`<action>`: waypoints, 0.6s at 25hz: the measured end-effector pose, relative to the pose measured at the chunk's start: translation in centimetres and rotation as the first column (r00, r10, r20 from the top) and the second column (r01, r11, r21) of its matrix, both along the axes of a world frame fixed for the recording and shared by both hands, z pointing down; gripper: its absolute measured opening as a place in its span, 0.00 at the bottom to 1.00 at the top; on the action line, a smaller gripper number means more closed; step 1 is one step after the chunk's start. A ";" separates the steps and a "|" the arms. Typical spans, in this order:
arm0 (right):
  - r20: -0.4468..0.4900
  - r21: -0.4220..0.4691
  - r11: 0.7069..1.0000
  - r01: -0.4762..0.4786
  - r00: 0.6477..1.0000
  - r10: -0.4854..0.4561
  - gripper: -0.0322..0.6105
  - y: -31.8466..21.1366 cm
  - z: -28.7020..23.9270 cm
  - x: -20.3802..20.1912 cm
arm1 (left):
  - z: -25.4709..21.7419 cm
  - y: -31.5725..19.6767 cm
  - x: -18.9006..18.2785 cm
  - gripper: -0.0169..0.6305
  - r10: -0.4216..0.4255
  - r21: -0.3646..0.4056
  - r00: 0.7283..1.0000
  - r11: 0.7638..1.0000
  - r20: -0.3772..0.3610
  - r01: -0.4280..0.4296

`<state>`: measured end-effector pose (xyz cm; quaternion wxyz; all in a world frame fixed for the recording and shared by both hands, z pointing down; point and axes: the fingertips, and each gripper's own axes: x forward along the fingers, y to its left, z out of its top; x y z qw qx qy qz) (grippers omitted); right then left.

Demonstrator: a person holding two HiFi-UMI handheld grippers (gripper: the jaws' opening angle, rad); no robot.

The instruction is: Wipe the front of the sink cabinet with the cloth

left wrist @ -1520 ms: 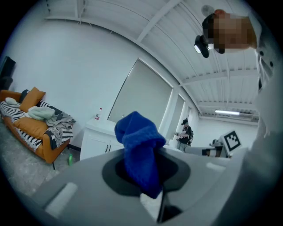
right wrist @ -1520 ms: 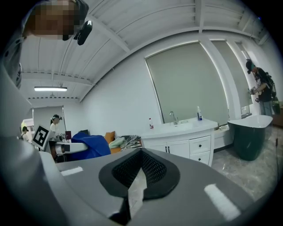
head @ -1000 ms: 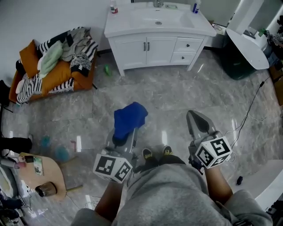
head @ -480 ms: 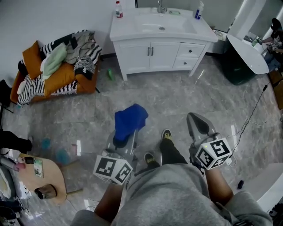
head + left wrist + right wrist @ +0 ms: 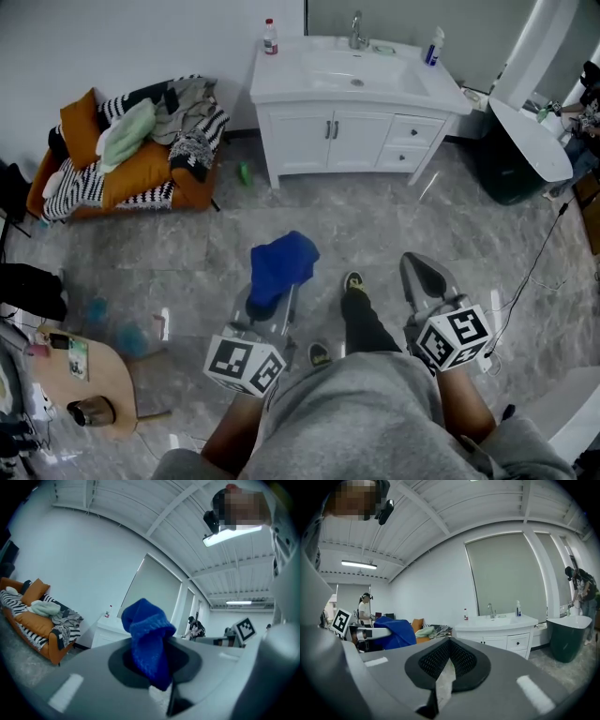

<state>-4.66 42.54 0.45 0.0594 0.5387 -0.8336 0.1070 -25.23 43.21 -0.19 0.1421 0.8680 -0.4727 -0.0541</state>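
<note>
Blue knit cloth point(image 5: 279, 262), judged soft, light and limp, is bunching out of the left tongs point(image 5: 150, 667), which are clamping a gathered fold, well apart from the sink cabinet point(image 5: 352, 141), while the right tongs point(image 5: 420, 267) are sitting closed and empty.

Head view: cloth point(image 5: 281, 262) drapes over my left gripper point(image 5: 269, 305), so its jaw tips are covered there. My torso hides both forearms, and the marker cubes hide my hands.

Round table point(image 5: 89, 375) is cut off by the left edge.

Piled clothes bury most of the sofa point(image 5: 141, 173) seat.

Red-capped bottle point(image 5: 270, 37) and spray bottle point(image 5: 433, 47) on the sink cabinet point(image 5: 356, 122): labels too small to read.

Left gripper view: the cloth blocks most of the cabinet; only a white corner shows left of it.

Right gripper view: the cloth hides the left jaws from the side as well.
</note>
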 end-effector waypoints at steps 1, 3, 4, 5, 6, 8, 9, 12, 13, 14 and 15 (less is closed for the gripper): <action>-0.005 0.004 1.000 0.000 1.000 0.000 0.05 -0.2 -0.1 -0.1 | -0.1 -0.2 -0.1 0.12 -0.002 0.007 1.000 1.000 -0.001 0.002; -0.009 0.008 1.000 0.007 1.000 -0.007 0.05 -0.8 0.0 -0.4 | -0.3 -0.7 -0.6 0.12 -0.012 0.017 1.000 1.000 -0.001 0.012; -0.008 0.007 1.000 0.012 1.000 -0.012 0.05 -1.1 0.1 -0.6 | -0.3 -0.9 -0.9 0.12 -0.019 0.018 1.000 1.000 0.001 0.019; -0.007 0.006 1.000 0.018 1.000 -0.018 0.05 -1.5 0.1 -0.8 | -0.4 -1.2 -1.1 0.12 -0.024 0.019 1.000 1.000 0.001 0.024; -0.008 0.005 1.000 0.021 1.000 -0.020 0.05 -1.7 0.1 -0.8 | -0.4 -1.5 -1.1 0.12 -0.027 0.019 1.000 0.999 0.000 0.027; -0.011 0.005 1.000 0.020 1.000 -0.020 0.05 -2.3 0.1 -0.7 | -0.3 -2.1 -0.8 0.12 -0.027 0.019 1.000 0.999 -0.003 0.027; -0.010 0.005 1.000 0.019 1.000 -0.019 0.05 -2.6 0.2 -0.6 | -0.3 -2.5 -0.7 0.12 -0.025 0.018 1.000 1.000 -0.003 0.025; 0.001 0.002 1.000 0.019 1.000 -0.019 0.05 -3.5 0.5 -0.5 | -0.4 -3.5 -0.1 0.12 -0.018 0.019 1.000 1.000 0.002 0.018; 0.004 0.001 1.000 0.020 1.000 -0.020 0.05 -3.9 0.6 -0.3 | -0.5 -3.9 0.2 0.12 -0.016 0.022 1.000 1.000 0.005 0.016; 0.007 0.000 1.000 0.022 1.000 -0.022 0.05 -4.3 0.6 -0.2 | -0.7 -4.3 0.5 0.12 -0.014 0.024 1.000 1.000 0.007 0.013; 0.009 -0.001 1.000 0.024 1.000 -0.024 0.05 -4.7 0.7 0.0 | -0.7 -4.8 0.7 0.12 -0.012 0.026 1.000 1.000 0.007 0.012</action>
